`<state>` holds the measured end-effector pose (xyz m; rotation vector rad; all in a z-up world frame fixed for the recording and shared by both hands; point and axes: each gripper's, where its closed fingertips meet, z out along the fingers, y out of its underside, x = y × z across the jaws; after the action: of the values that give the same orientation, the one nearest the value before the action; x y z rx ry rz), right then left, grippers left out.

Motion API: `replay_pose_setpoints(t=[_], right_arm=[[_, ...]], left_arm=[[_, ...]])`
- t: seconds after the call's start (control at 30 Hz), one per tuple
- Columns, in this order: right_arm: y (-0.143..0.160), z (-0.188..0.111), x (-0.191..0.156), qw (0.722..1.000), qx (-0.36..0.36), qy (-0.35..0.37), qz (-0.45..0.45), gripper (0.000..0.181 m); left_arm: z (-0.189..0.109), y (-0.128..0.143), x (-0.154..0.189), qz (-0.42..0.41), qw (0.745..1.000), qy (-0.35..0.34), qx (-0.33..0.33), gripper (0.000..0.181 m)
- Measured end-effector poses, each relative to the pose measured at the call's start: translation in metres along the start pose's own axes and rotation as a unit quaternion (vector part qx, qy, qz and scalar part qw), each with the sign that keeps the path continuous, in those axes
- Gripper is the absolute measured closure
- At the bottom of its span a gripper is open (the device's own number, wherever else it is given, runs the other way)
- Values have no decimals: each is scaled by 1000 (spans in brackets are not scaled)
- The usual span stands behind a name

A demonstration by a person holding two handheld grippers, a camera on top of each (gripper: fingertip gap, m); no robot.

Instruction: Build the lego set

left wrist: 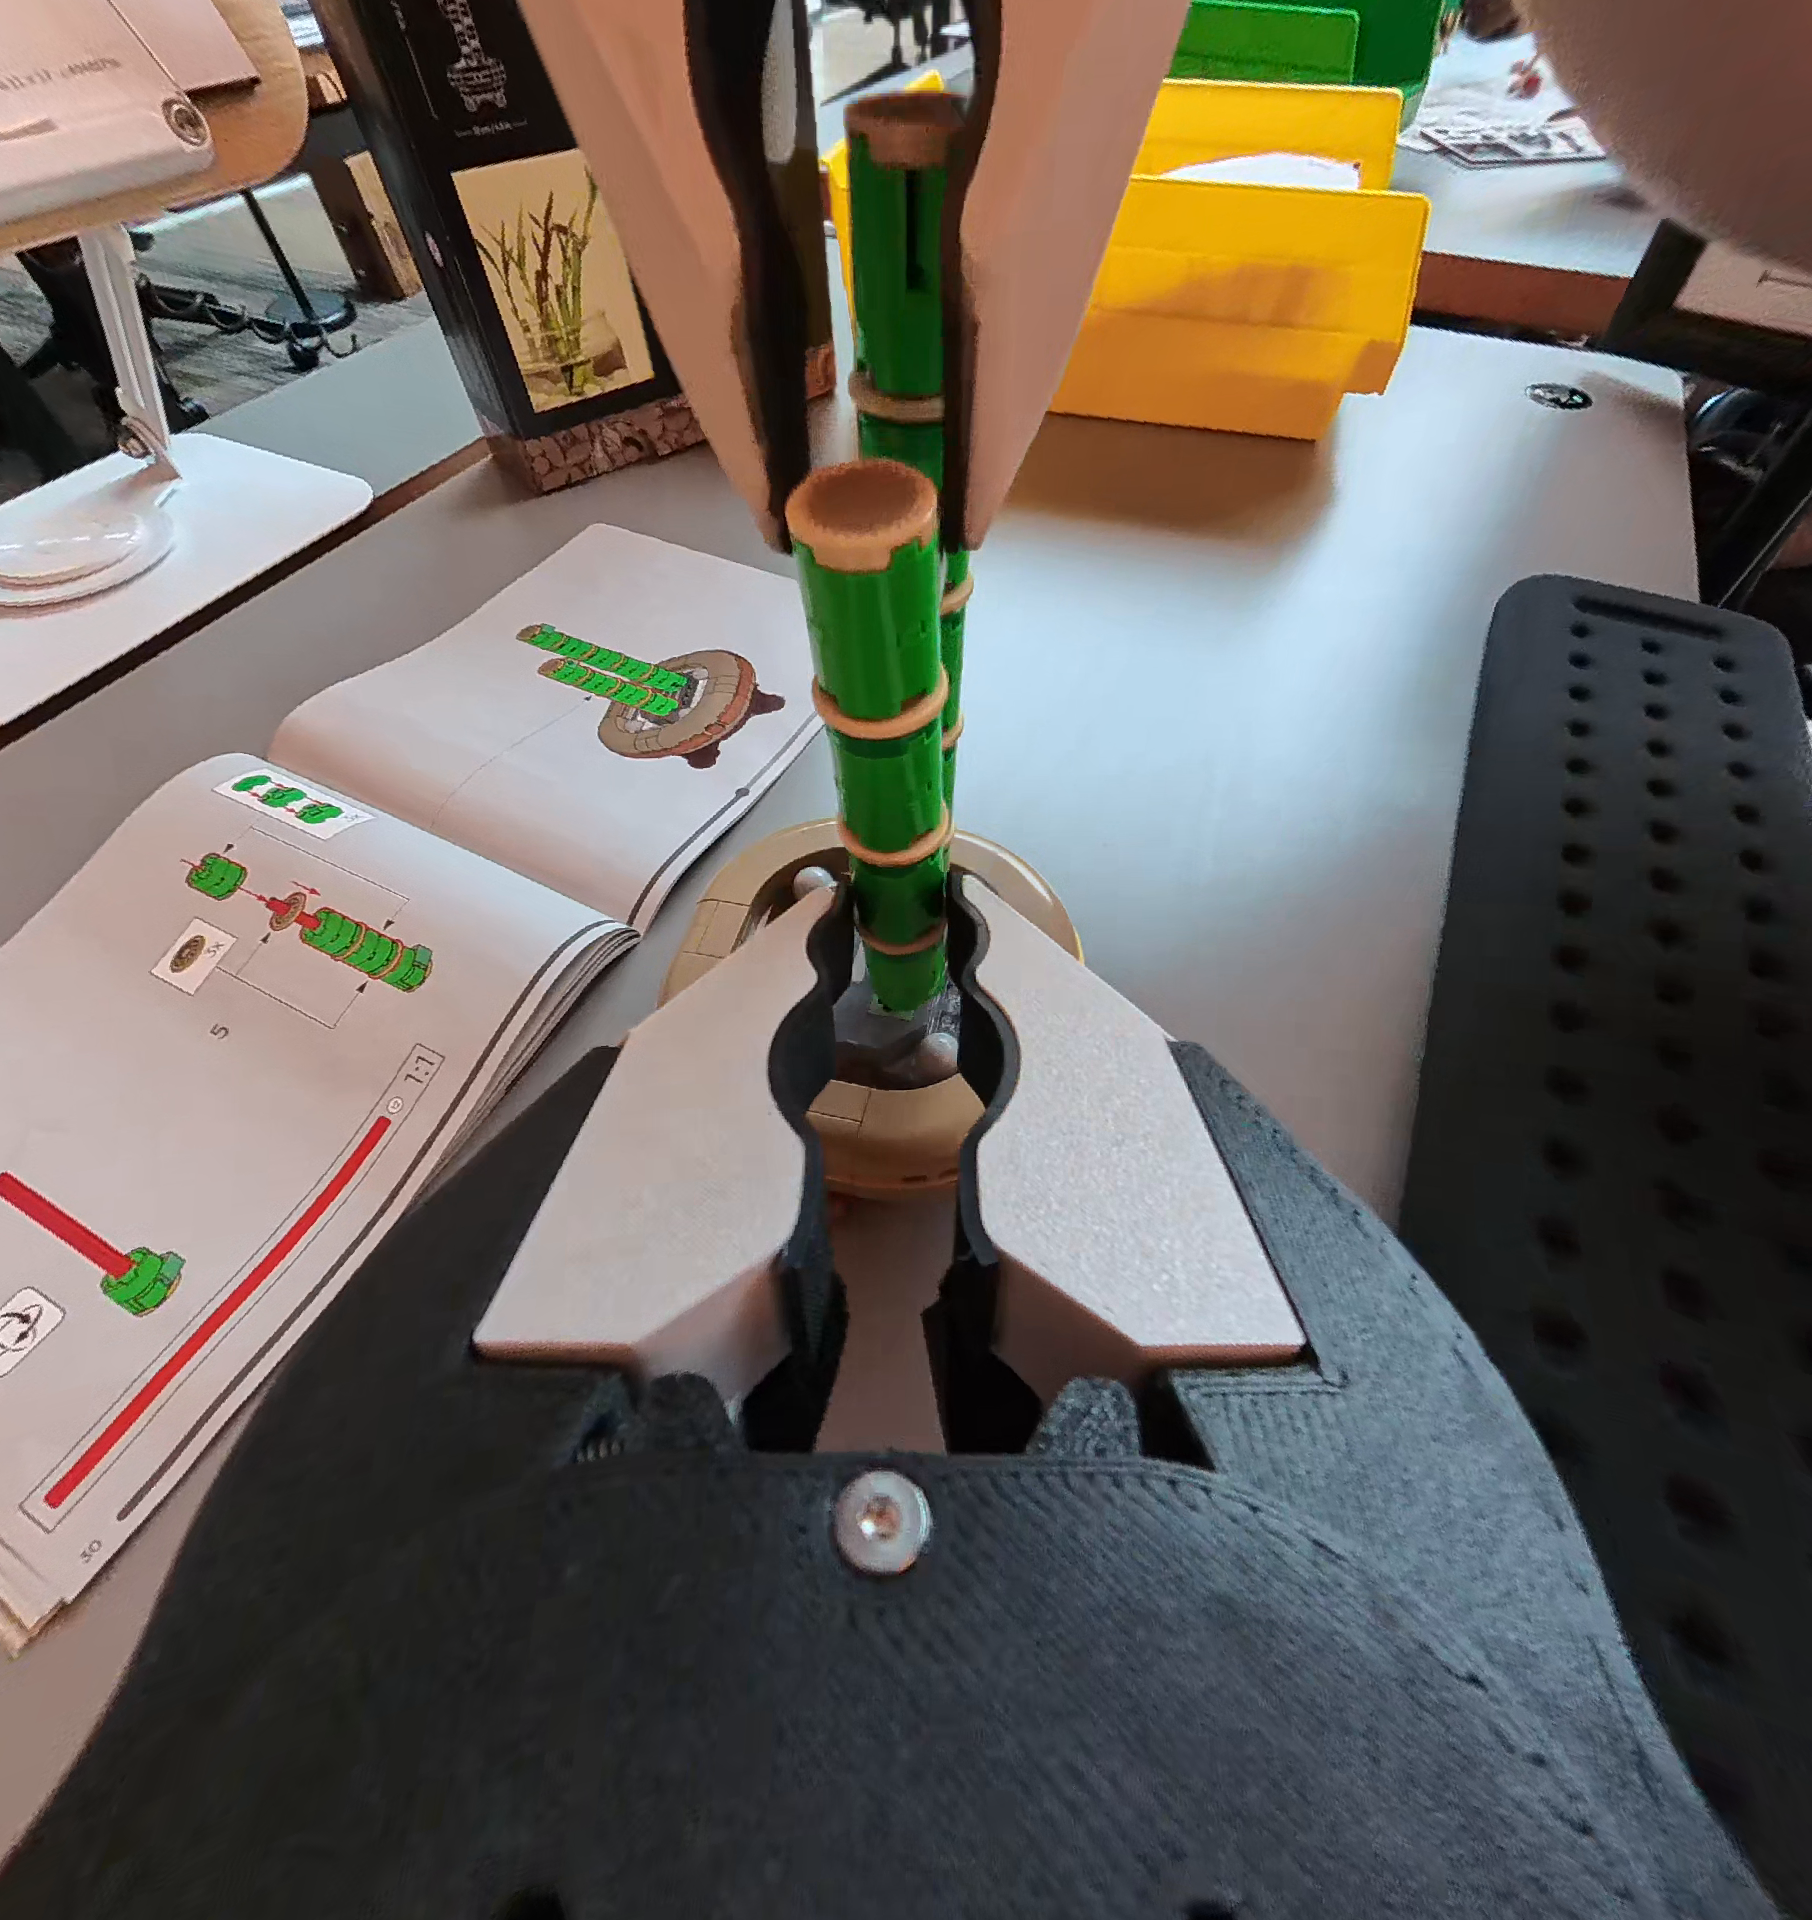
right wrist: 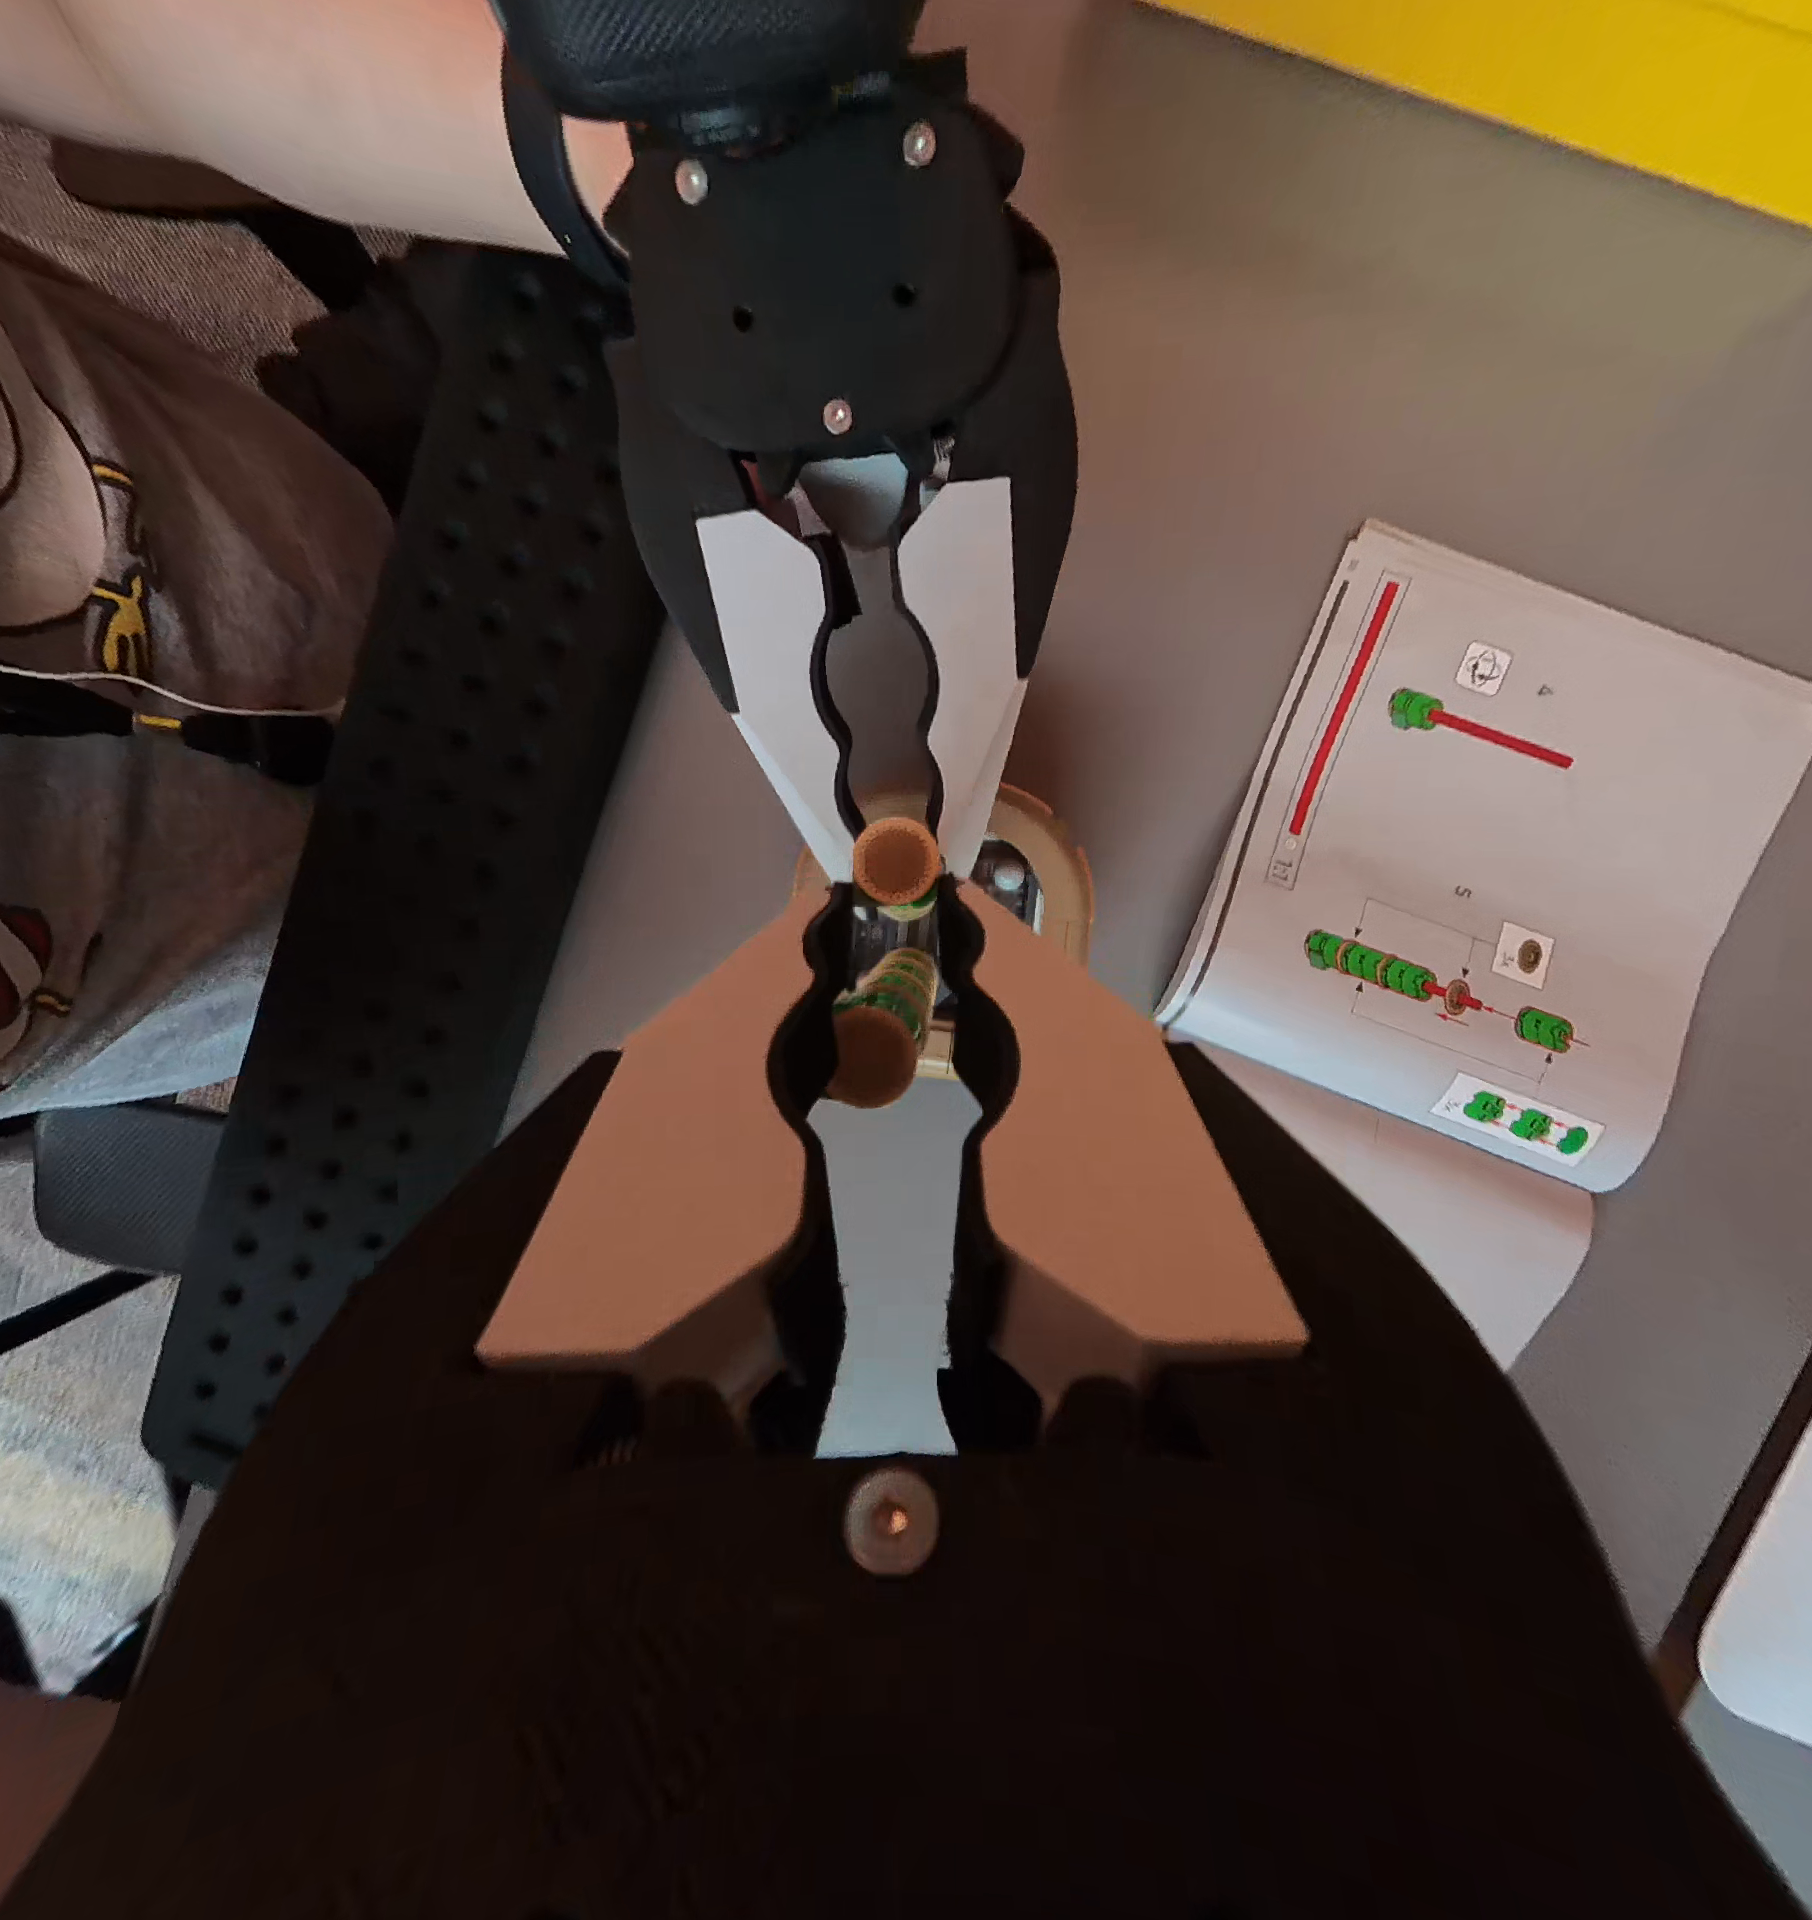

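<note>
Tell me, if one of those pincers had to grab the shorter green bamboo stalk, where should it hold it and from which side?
Probably low on the shorter stalk, on a smooth green section between two tan rings. It stands nearly upright in the round tan base, so coming in level from the side lets the fingers close across its round body. The left gripper already brackets its foot that way; the right gripper comes down over the taller stalk.

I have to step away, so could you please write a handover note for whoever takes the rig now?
Left gripper: shut on short stalk near its foot.
Right gripper: from above, shut on tall stalk.
Both stalks stand in the base, beside the open booklet.
Done: two stalks built and stood in base.
Left: probably press them home, then later booklet steps.
</note>
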<state>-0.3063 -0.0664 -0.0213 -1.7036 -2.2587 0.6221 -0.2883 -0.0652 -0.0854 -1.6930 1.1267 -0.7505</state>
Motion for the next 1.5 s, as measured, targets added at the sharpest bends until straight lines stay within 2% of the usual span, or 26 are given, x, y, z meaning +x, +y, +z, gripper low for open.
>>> replay_pose_setpoints(t=[0.17, 0.97, 1.2, 1.5], right_arm=[[4, 0, 0, 999, -47, -1, 3, 164], [8, 5, 0, 993, -116, 20, 2, 166], [12, 1, 2, 992, -122, 25, 7, 163], [-1, -7, 1, 994, -107, 36, -7, 157]], left_arm=[[2, 0, -1, 2, 1000, -2, -4, 165], [3, 5, -3, 30, 999, -18, -27, 165], [4, 4, -3, 23, 999, -14, -19, 165], [4, 5, -2, 26, 999, -15, -16, 165]])
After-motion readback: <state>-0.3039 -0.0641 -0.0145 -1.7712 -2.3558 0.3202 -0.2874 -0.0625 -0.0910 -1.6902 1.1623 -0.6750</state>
